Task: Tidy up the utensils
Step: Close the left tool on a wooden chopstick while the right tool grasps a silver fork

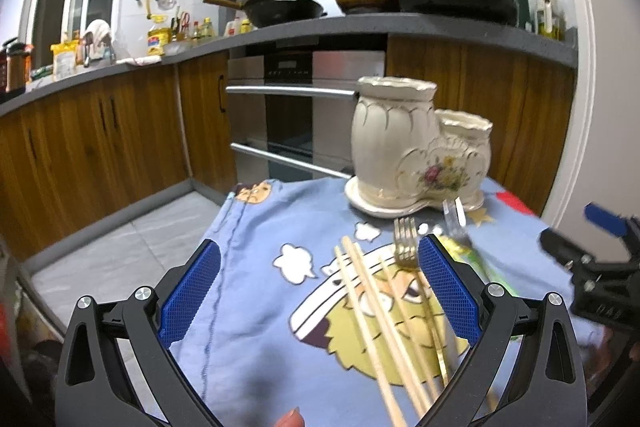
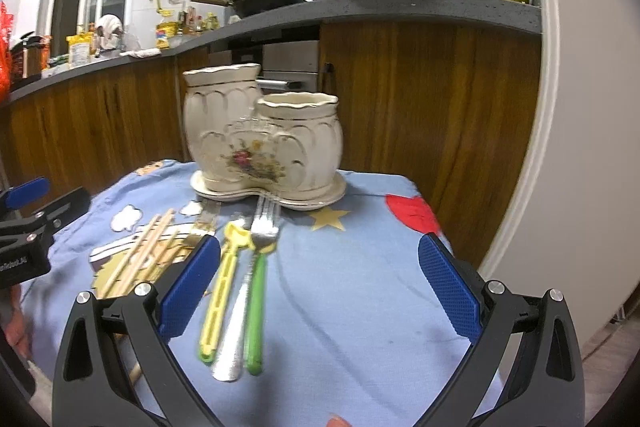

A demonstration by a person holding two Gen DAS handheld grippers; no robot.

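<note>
A cream ceramic two-cup utensil holder [image 1: 416,147] [image 2: 260,139] stands at the far edge of a blue cartoon cloth [image 1: 272,307] [image 2: 340,287]. Wooden chopsticks [image 1: 376,319] [image 2: 140,251] and a gold fork [image 1: 406,241] [image 2: 206,221] lie on the cloth between my left gripper's [image 1: 320,291] open blue pads. In the right wrist view a silver fork [image 2: 248,287], a green-handled utensil [image 2: 255,311] and a yellow utensil [image 2: 224,287] lie side by side between my open right gripper's [image 2: 320,291] pads, nearer the left one. Both grippers are empty.
Wooden kitchen cabinets, an oven [image 1: 288,115] and a grey counter with pans [image 1: 288,7] stand behind the table. The table's left edge drops to a tiled floor [image 1: 120,251]. The right gripper shows at the left view's right edge [image 1: 592,267].
</note>
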